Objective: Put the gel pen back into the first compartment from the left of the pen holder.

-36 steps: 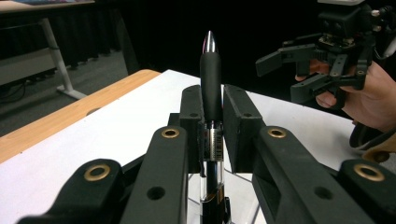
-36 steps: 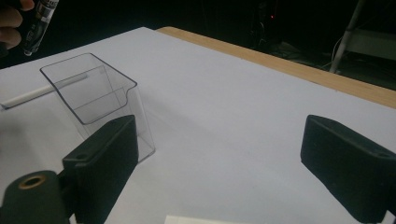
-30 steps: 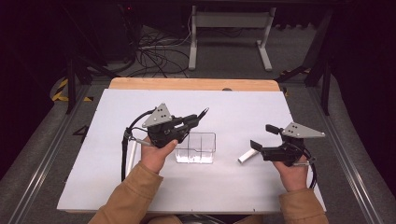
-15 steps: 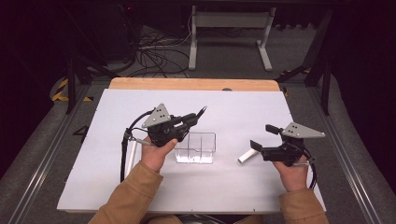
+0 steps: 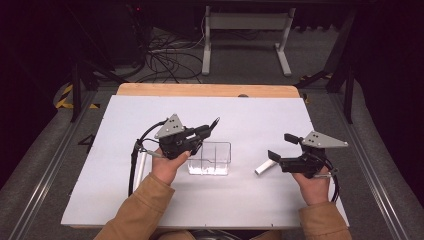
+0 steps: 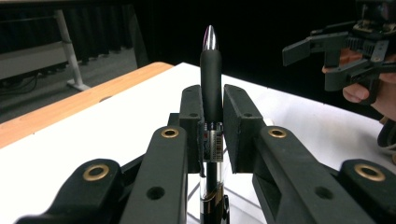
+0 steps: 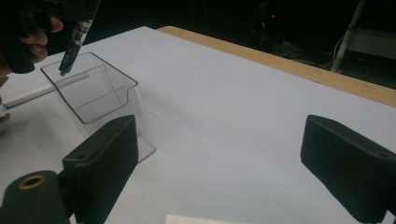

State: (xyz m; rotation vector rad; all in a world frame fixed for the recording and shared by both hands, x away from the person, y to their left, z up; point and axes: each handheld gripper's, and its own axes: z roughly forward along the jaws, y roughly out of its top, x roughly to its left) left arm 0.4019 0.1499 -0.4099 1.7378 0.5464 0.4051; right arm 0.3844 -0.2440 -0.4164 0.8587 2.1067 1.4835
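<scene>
High view, left to right: white stick, left hand-held gripper, clear box, second white stick, right hand-held gripper.
White stick at left: lies flat on the bench just beside the left hand; not yet picked up.
Left hand-held gripper: jaws clamped tight on a black pen, gripped at mid-barrel, its silver tip pointing up and away, its lower end hanging over the box.
Pen, place: in the right gripper view its lower end sits at the rim of the clear box, at most barely inside, not released.
Clear box: stands upright mid-bench, open at the top; it looks empty.
Second white stick: flat on the bench, just in front of the right jaws, untouched.
Right hand-held gripper: jaws spread wide, holding nothing, hovering low over the bench.
Progress: judged early; the pen is lifted and lined up, but lowering, letting go, and both sticks probably remain.
</scene>
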